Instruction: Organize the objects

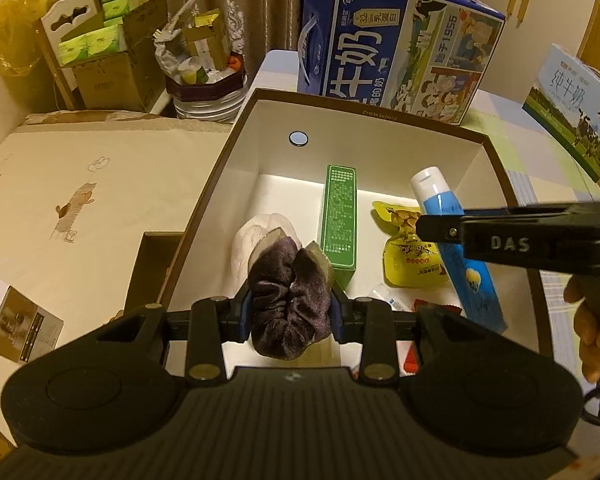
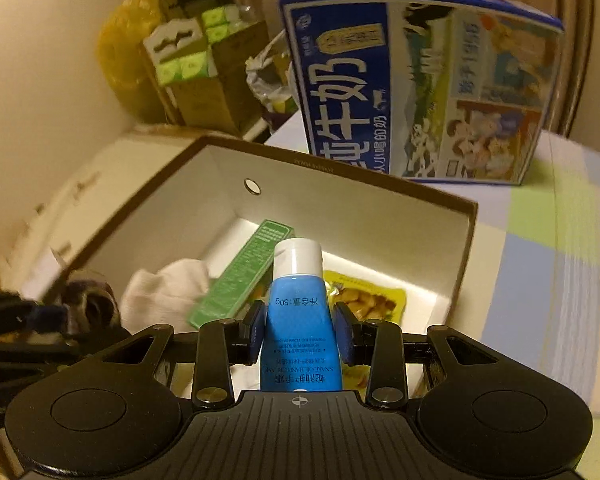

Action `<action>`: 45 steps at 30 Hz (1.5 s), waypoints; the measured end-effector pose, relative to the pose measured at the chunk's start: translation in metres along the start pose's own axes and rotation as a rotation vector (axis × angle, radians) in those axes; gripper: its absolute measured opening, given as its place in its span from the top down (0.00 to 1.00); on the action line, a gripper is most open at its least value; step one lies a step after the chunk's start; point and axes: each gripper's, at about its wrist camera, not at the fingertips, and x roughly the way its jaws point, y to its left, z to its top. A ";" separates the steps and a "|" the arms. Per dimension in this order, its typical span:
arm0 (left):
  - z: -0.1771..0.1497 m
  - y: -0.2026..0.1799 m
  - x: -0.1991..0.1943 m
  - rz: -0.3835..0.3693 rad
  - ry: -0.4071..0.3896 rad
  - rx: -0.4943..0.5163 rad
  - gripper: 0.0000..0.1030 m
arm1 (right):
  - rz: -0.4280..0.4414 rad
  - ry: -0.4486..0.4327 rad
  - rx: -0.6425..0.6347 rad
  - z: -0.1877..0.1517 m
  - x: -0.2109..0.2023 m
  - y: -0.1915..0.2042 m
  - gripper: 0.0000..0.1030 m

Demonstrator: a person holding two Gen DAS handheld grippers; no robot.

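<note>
Bedspread, cream fabric with embroidered animals (image 1: 60, 200), fills the left of the left wrist view; a pale checked tablecloth (image 2: 540, 264) covers the table on the right.

Blue cardboard milk carton case (image 1: 392, 48), upright behind the box, touching or just beside its far rim. Large Chinese characters for milk; "1956" readable on its side panel.

Open brown cardboard box with white inside (image 1: 236, 148), on the table edge. Small printed code on the far rim, too small to read. Round hole in the far wall.

Left gripper (image 1: 292, 306): jaws drawn close, clamped on a dark purple velvet scrunchie (image 1: 288, 300), bunched and folded between the blue pads. Held above the near end of the box, over a white cloth bundle (image 1: 256, 240) lying on the box floor.

Right gripper (image 2: 300, 334): jaws partly closed, gripping a blue squeeze tube with white cap (image 2: 298, 312) by its lower body, cap pointing away and down into the box. Tube reads "50g" with Chinese text, upside down to the camera; finer lines illegible. "DAS" shows on this gripper's side in the left view.

Green narrow carton with fine white print (image 1: 338, 220), flat on the box floor, beside the cloth.

Yellow snack packet with nut picture (image 1: 408, 252), on the floor right of the green carton, under the tube.
</note>
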 end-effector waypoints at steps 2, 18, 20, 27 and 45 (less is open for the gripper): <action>0.002 0.002 0.005 -0.004 0.005 0.001 0.70 | -0.003 0.021 -0.023 0.003 0.007 0.002 0.67; 0.008 0.011 0.021 -0.038 0.027 0.014 0.70 | 0.032 0.029 -0.059 -0.004 -0.013 0.010 0.57; 0.008 0.010 0.022 -0.042 0.029 0.020 0.69 | 0.034 0.034 -0.063 -0.008 -0.017 0.012 0.56; 0.010 0.009 0.021 -0.046 0.019 0.037 0.51 | 0.051 0.037 -0.088 -0.017 -0.033 0.020 0.44; -0.018 0.005 -0.043 -0.005 -0.015 0.008 0.13 | 0.110 0.000 -0.058 -0.058 -0.113 0.017 0.24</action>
